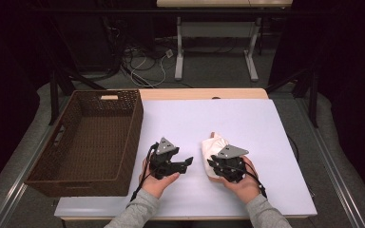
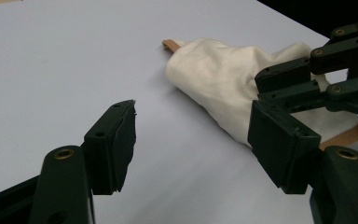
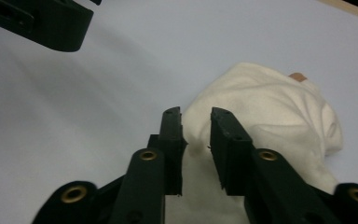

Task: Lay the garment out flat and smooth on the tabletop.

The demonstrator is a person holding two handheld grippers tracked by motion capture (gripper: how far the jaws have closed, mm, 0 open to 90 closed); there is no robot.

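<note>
Jaws astride cloth (image 3: 270, 116), tip pointing away

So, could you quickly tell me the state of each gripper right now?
Left gripper: open, holding nothing.
Right gripper: jaws partly closed around a fold of the cream cloth; grip uncertain.

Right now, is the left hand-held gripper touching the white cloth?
Apart. The left gripper view shows the left hand-held gripper with jaws wide open and bare table between them and the white cloth.
</note>
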